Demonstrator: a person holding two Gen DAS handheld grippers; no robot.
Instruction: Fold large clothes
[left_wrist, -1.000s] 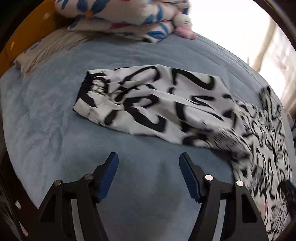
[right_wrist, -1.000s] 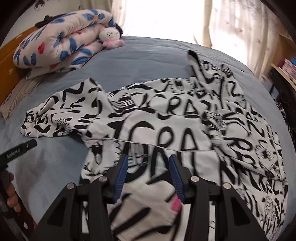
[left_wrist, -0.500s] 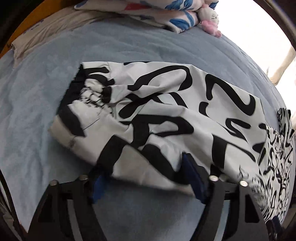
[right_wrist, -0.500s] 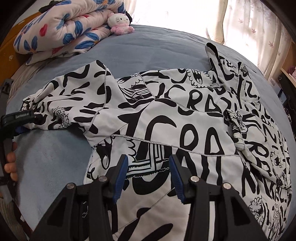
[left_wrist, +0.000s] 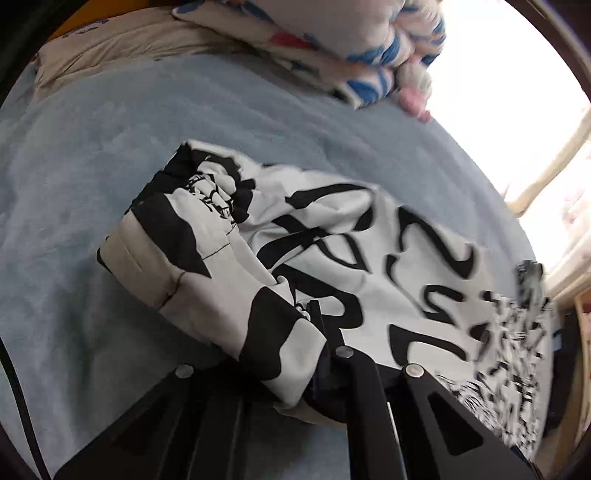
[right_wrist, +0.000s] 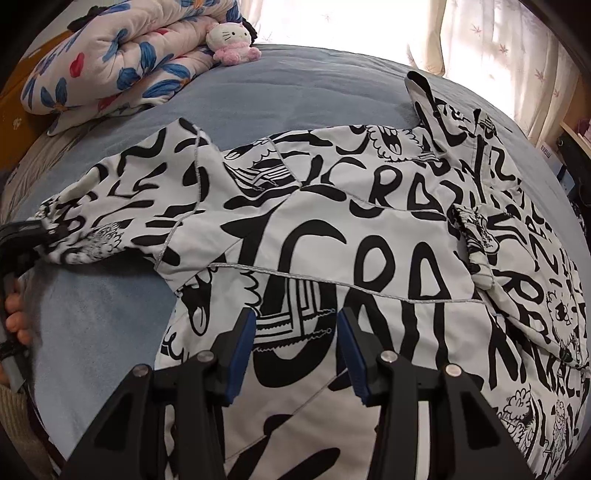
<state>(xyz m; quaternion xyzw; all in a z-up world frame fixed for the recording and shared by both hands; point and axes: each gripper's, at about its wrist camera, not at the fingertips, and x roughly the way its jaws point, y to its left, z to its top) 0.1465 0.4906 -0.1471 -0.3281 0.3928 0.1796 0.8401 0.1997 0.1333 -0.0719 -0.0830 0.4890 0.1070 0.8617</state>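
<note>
We see the jacket (right_wrist: 369, 236) spread across the blue bed (right_wrist: 295, 77). Our left gripper (left_wrist: 314, 343) has just closed its jaws on the sleeve (left_wrist: 221, 280) near the bed's left edge. The right gripper (right_wrist: 295, 350) hangs half-open over the jacket's hem, gripping nothing.

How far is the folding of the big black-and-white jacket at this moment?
Early. Done: the jacket lies spread on the blue bed, and one sleeve already lies over the body. In hand: the left gripper has just closed on the other sleeve's cuff, bunching it. The right gripper is open above the lower body, holding nothing. Left: fold this sleeve in, then fold the body.
</note>
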